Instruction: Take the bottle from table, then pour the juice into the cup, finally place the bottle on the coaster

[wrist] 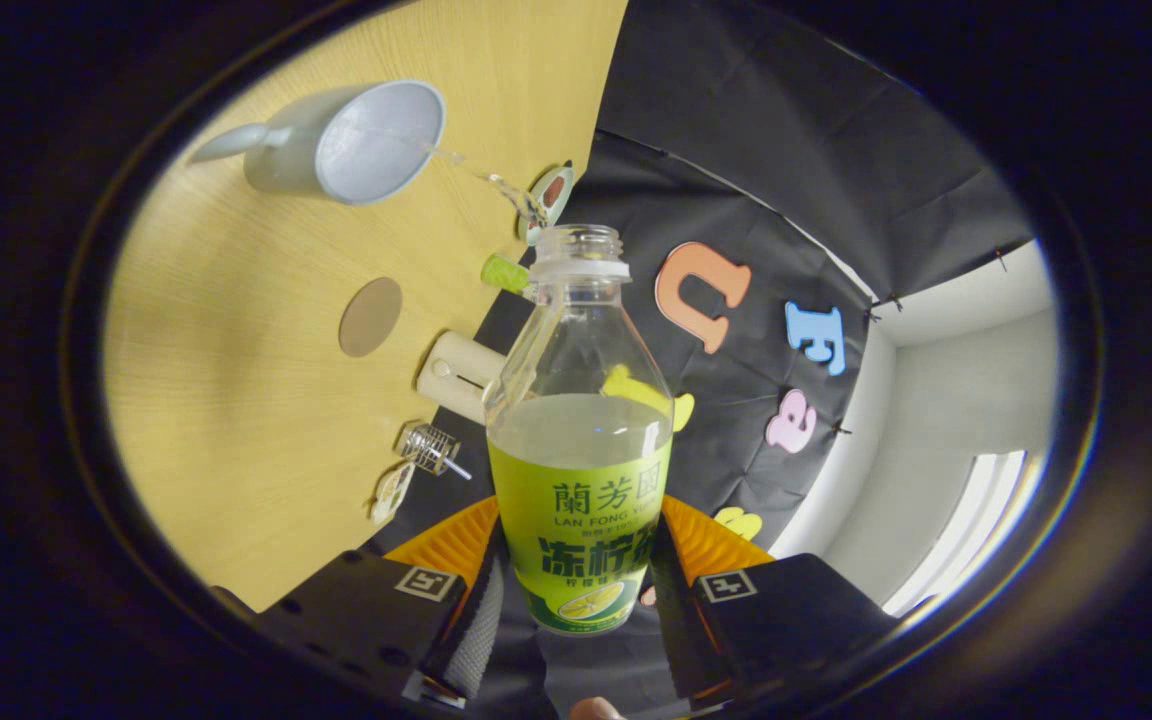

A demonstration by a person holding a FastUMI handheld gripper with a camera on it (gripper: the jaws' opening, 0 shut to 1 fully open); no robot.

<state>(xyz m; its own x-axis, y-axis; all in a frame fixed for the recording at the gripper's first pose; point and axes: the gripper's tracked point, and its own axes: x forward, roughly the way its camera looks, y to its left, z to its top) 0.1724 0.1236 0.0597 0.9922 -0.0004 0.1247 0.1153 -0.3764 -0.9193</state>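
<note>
My gripper (576, 580) is shut on the clear juice bottle (581, 420), both fingers pressing on its green label. The bottle has no cap and its open mouth points ahead of the fingers. The whole view is rolled to one side, with the wooden table (236, 400) beside the bottle. A pale blue cup (356, 140) with a handle stands on the table, beyond the bottle's mouth. A thin stream of liquid (496, 185) runs between the bottle mouth and the cup rim. A round brown coaster (370, 316) lies flat on the table between the cup and my fingers.
Along the table's far edge by the black cloth wall sit a cream cylinder (458, 372), a small wire spring-like item (429, 447), a green cap-like piece (504, 272) and two flat stickers (548, 198). A white wall and a bright window (976, 520) show past the cloth.
</note>
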